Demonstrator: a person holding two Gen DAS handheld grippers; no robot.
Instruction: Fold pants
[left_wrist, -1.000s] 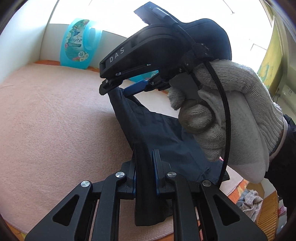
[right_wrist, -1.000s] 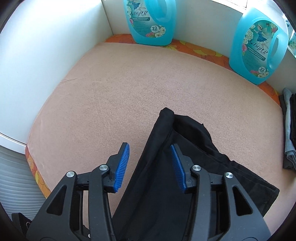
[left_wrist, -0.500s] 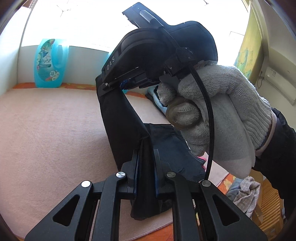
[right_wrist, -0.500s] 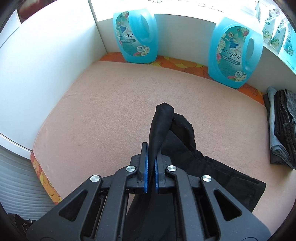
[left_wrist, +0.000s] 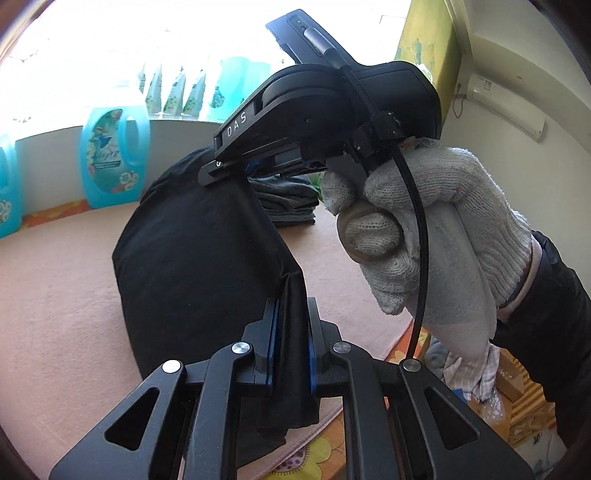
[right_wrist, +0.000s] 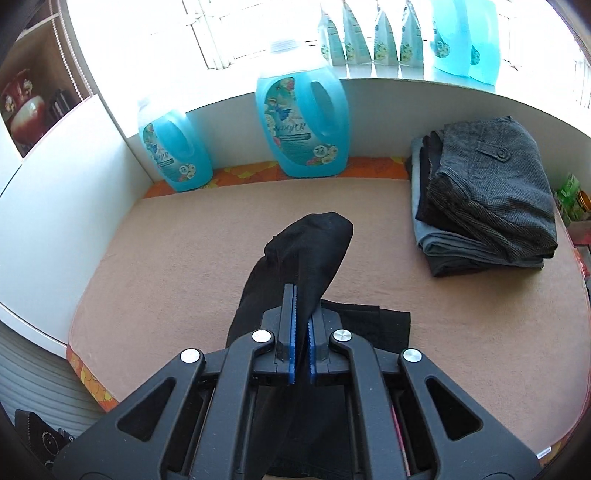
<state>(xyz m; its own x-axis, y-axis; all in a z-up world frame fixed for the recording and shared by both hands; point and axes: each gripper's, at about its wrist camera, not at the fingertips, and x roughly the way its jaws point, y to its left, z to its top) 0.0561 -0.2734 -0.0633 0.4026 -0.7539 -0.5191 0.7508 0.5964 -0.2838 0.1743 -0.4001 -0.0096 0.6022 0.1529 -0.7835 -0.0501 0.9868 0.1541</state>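
Observation:
The black pants (left_wrist: 192, 258) hang lifted between both grippers above the beige mat (left_wrist: 55, 280). My left gripper (left_wrist: 291, 317) is shut on a bunched fold of the pants at the bottom of the left wrist view. Above it, the right gripper (left_wrist: 240, 171), held in a gloved hand (left_wrist: 436, 229), is clamped on the pants' upper edge. In the right wrist view the right gripper (right_wrist: 301, 317) is shut on the black pants (right_wrist: 306, 251), which arch up ahead of the jaws; a flat part lies on the mat (right_wrist: 177, 258) below.
A stack of folded grey and dark garments (right_wrist: 487, 199) sits at the mat's back right. Two blue detergent jugs (right_wrist: 303, 122) stand along the back wall, with more bottles on the sill. White walls bound the left side. Loose clothes (left_wrist: 465, 365) lie off the mat's edge.
The right gripper closed on the pants' edge. Both grippers then rose and swung across the mat, lifting the cloth; the folded stack has come into view.

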